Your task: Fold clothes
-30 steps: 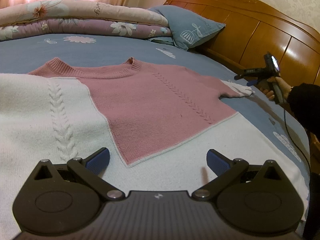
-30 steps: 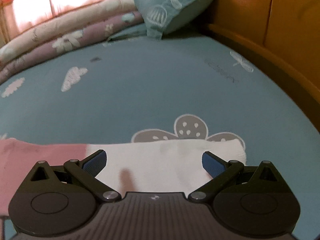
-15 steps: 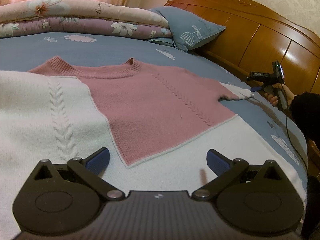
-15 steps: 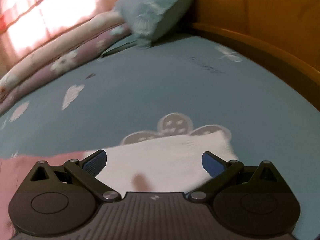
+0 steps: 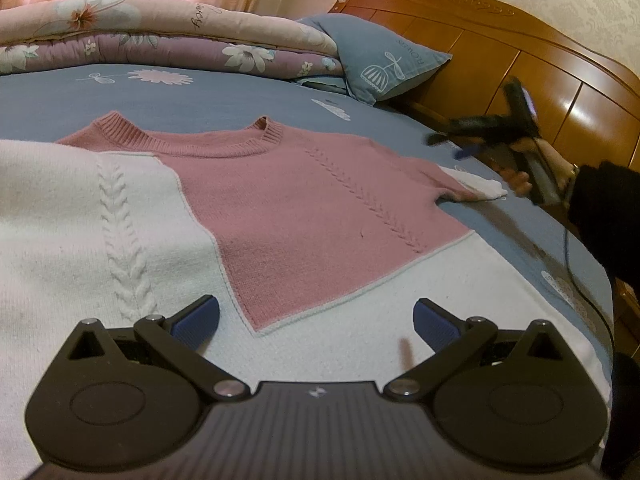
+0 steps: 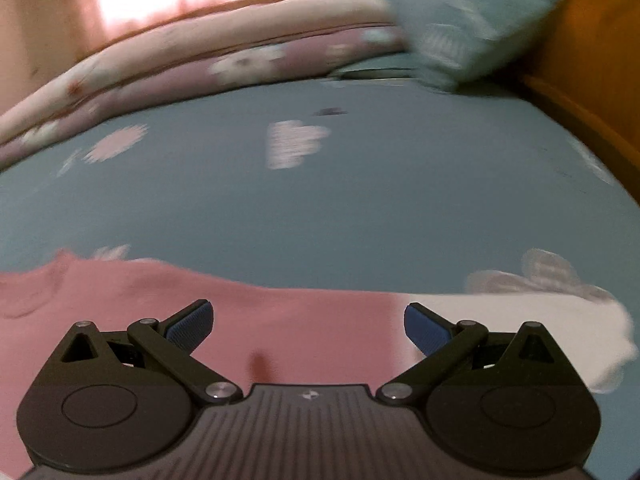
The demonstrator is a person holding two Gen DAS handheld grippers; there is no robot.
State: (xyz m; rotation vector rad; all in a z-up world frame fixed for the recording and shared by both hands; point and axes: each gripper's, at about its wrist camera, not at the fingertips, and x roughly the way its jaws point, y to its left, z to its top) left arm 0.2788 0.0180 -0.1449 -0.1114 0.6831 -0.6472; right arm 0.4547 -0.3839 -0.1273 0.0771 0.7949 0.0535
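Pink-and-white cable-knit sweater (image 5: 304,208): spread flat, front up, on the blue flower-printed bed sheet (image 5: 224,100), filling the centre and lower left of the left wrist frame, its ribbed collar toward the folded floral quilts (image 5: 160,36) at upper left. The short sleeve with white cuff (image 5: 482,188) reaches toward the right edge, near the carved wooden headboard (image 5: 540,56).

My left jaws (image 5: 316,320) stand wide apart, empty, low over the white hem. My right jaws (image 6: 306,326), seen from the left wrist as a blurred tool (image 5: 496,128) at upper right, are likewise wide and empty; in their own view they hover over the pink sleeve, the white cuff (image 6: 532,328) lying at lower right.

Risks, as I judge them: the right view is smeared, so a hasty closing may miss the cuff edge or pinch the sheet beneath. A single-layer grip would drag the loose knit and skew the fold; lifting one side alone could pull the collar off-line.
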